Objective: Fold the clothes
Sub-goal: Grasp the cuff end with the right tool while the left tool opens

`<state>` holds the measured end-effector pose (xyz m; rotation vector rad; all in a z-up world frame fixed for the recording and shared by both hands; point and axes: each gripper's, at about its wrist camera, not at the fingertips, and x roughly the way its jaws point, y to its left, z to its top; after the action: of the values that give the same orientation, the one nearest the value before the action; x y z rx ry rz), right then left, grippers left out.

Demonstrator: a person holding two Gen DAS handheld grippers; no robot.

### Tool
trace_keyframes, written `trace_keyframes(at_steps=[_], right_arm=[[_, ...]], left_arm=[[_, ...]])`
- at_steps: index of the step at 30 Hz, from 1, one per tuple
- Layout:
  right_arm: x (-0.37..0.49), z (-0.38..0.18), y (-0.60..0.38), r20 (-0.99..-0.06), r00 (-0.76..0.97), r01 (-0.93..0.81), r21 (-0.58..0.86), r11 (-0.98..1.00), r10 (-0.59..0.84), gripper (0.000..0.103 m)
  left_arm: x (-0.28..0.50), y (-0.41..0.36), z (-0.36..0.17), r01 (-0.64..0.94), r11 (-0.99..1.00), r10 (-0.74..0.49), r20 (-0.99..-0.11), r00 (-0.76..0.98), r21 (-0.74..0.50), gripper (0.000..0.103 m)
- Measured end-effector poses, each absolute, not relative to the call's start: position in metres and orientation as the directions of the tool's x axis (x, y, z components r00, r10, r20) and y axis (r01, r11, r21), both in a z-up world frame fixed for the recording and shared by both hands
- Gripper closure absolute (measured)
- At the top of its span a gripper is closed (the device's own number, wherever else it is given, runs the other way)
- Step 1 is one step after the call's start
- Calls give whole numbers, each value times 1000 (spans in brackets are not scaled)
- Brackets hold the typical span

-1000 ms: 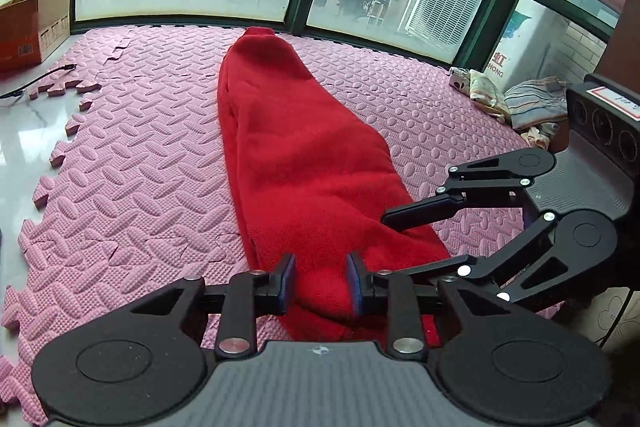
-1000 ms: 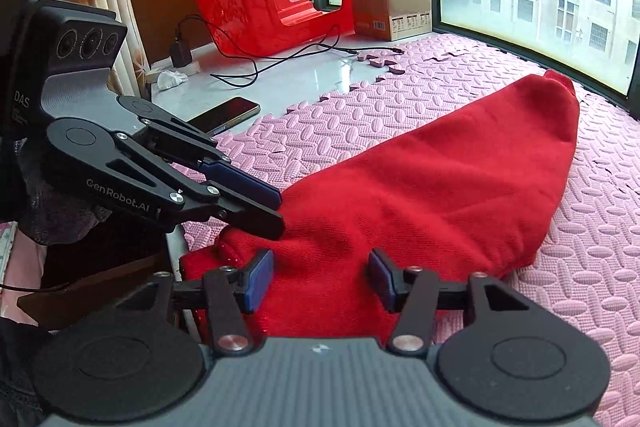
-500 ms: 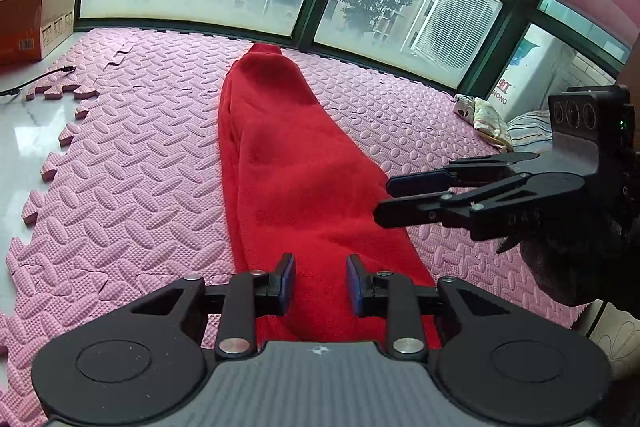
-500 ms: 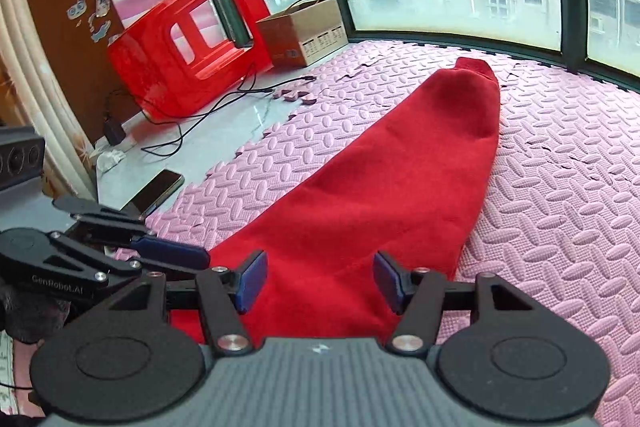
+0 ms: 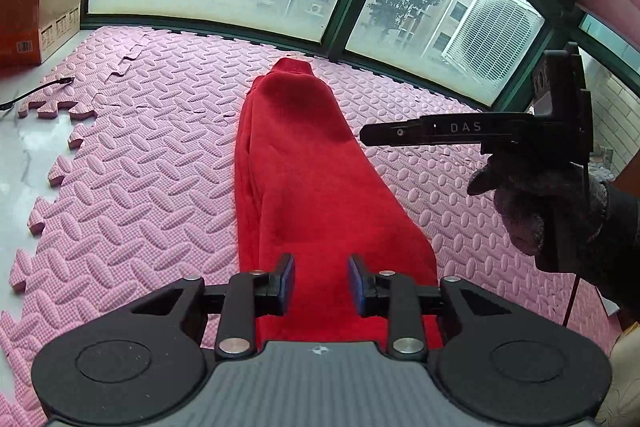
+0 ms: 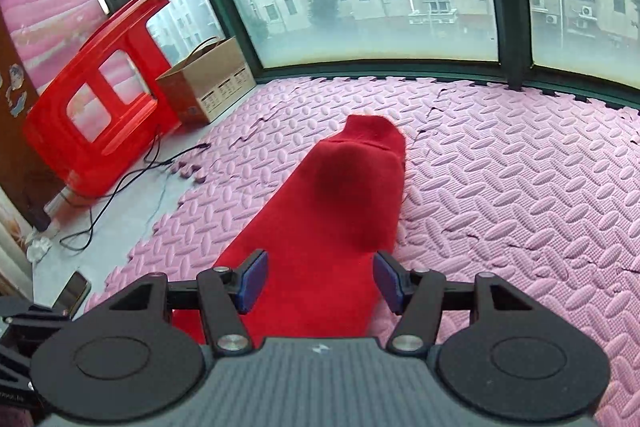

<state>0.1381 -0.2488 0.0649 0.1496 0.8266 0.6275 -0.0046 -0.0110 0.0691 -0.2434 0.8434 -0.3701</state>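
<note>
Red fleece garment [image 5: 304, 187], folded into a long narrow strip, lies on pink foam floor mats [image 5: 132, 195] below the windows. Left gripper [image 5: 321, 285] and right gripper [image 6: 318, 281] hover above its near end, fingers parted, holding nothing.

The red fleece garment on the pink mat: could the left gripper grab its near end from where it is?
Probably yes. The left gripper is open, and the red fleece garment lies right ahead with nothing between them.
</note>
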Motion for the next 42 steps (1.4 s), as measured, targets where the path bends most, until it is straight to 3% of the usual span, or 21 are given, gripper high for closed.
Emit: trace_keyframes(at_steps=[9,18,28,42], right_arm=[[218,36,-259,-616,479,-367,506,780,625,43],[253,19,-250,-604,455,-354,551,756,654,43],[279,2,-246,-584,408,-336,619,710,702,38],[286,2,-238,-587,426,-365,585,724,689,39]], left_arm=[[47,-15,61,173,911,-400,-701,591,-374,70],[63,-12,47,156,922,-377,-736,562,-354,70],[65,-14,47,175,915,-396,-726,562,-363,52],[66,-9,53,142,938,-338,-733,590,-318,40]])
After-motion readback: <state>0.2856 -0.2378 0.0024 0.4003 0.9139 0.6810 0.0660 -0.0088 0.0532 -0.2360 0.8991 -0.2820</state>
